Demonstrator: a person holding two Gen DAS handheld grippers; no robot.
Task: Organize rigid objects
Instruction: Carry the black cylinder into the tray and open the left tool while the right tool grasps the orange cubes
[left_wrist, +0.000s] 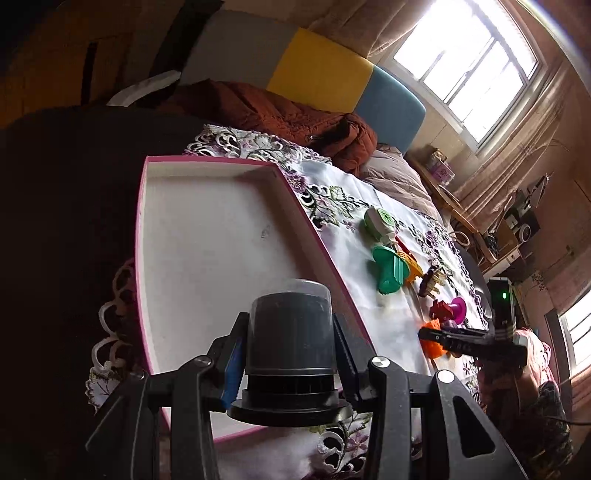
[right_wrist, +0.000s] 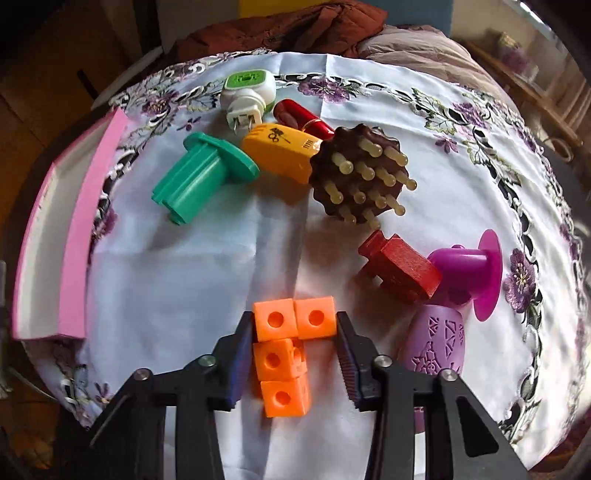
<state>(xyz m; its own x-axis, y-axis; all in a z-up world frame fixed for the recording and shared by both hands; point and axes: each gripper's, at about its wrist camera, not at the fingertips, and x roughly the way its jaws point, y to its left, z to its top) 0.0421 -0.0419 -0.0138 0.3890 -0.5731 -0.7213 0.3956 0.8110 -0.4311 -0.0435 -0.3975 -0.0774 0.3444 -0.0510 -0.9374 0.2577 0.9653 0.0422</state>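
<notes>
Closest to your left gripper (left_wrist: 290, 345) is a dark cylindrical canister with a clear cap (left_wrist: 290, 332), pinched between both fingers and held above the near end of the pink-edged white tray (left_wrist: 207, 236). That tray looks bare inside and sits on the embroidered floral tablecloth (left_wrist: 391, 317).

Your right gripper (right_wrist: 295, 347) sits low over an orange piece made of 4 linked cubes (right_wrist: 284, 350). Its fingers flank the top 2 cubes; whether they press the plastic or only bracket it, you cannot tell from this view.

Farther out on the cloth lie a green flanged plug (right_wrist: 201, 173), a yellow casing (right_wrist: 282, 151), a white and green plug-in unit (right_wrist: 247, 96), a red tube (right_wrist: 303, 118), a brown studded massager (right_wrist: 360, 177), a red wooden block (right_wrist: 400, 271), a magenta spool (right_wrist: 469, 269) and a lilac patterned oval (right_wrist: 434, 341).

You appear to be at the placing step with the canister. Next would be lowering it onto the tray floor, then releasing. The orange cubes would likely follow once the grip is firm.
</notes>
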